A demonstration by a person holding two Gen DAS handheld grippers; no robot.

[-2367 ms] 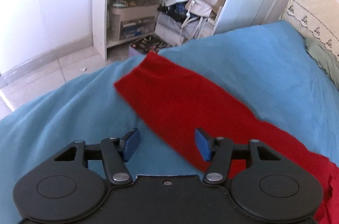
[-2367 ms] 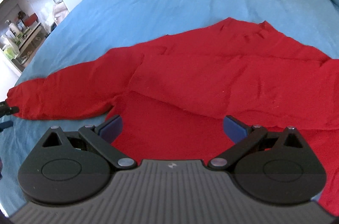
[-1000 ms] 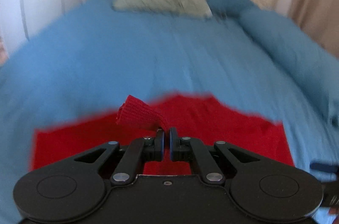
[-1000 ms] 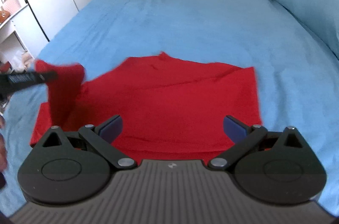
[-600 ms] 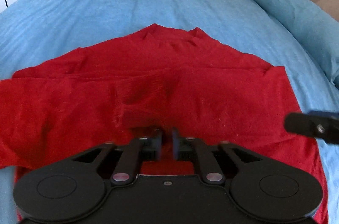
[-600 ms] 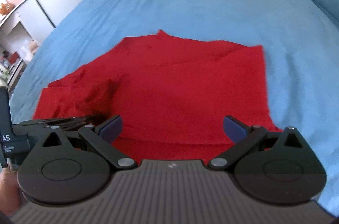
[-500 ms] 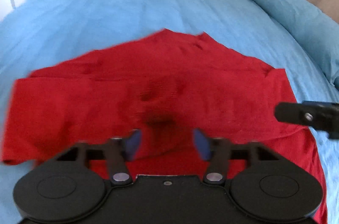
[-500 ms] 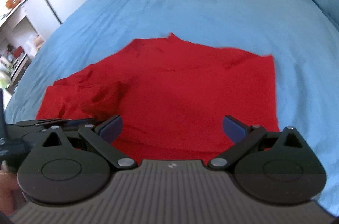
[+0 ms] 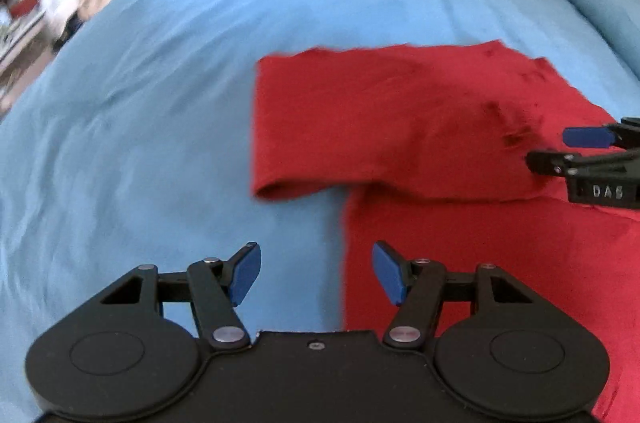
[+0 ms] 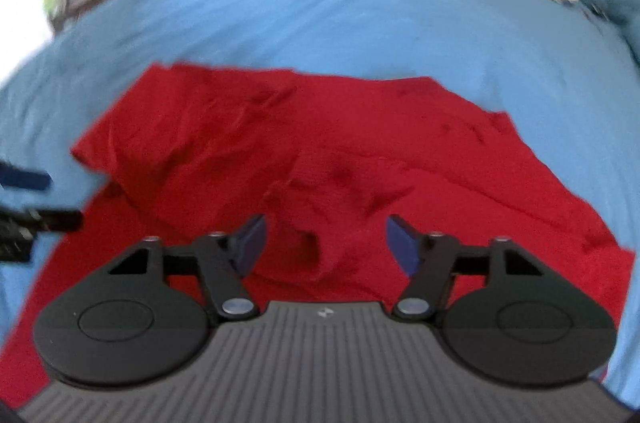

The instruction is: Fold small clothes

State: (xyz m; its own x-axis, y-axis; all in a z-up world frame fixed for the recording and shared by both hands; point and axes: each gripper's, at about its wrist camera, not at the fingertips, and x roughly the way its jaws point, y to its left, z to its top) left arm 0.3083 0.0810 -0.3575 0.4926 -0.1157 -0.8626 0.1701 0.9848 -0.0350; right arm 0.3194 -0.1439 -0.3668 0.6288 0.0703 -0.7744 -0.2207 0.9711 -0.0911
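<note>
So you're between folds: the red garment (image 9: pixel 460 183) lies flat on the blue bedspread (image 9: pixel 160 83), with one band of it doubled over across the top and its rounded folded end sticking out past the body's left edge. Your left gripper (image 9: pixel 316 273) is spread wide and empty, hovering just above the bedspread at that left edge. Your right gripper (image 10: pixel 326 243) is likewise spread and holding nothing, poised over a rumpled patch near the garment's middle (both views are smeared, so finer creases are hard to read). My guess is the next move is to take the near hem, one claw at each side, and carry it up over the folded band, keeping the edges square.
</note>
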